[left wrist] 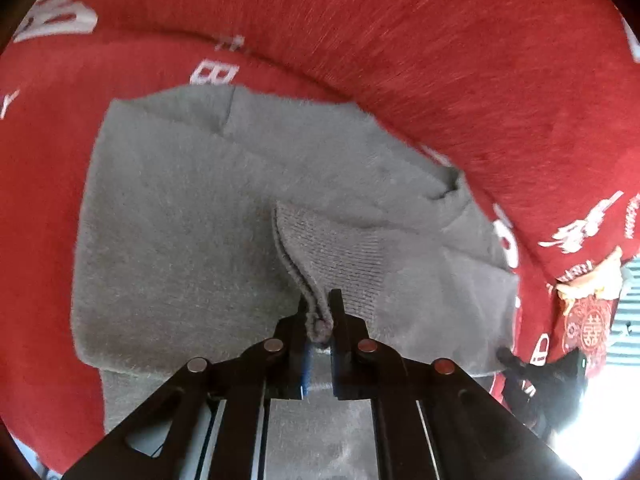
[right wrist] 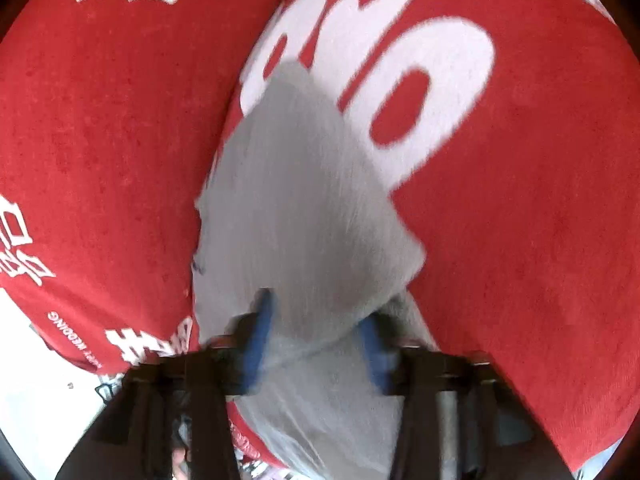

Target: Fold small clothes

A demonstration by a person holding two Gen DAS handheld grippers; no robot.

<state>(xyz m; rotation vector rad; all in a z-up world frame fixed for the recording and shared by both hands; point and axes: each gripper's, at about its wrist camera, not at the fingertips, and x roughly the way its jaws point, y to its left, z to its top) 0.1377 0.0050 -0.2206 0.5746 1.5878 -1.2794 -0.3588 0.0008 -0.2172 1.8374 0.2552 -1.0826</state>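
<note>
Between my left fingers [left wrist: 322, 312] sits a rolled edge of the grey knit garment [left wrist: 192, 220], its ribbed band rising in a ridge straight ahead of the tips; these fingers are pressed together on that edge. The rest of the garment spreads flat ahead and to the left of them on the red cloth with white lettering [left wrist: 440, 60]. My left gripper tilts steeply down at the fabric. In the right wrist view the picture is blurred: grey fabric [right wrist: 304, 208] bulges up between my right fingers [right wrist: 316, 336], whose blue pads [right wrist: 256, 340] stand visibly apart on either side of it. They flank the fold, but I cannot tell whether they press it.
</note>
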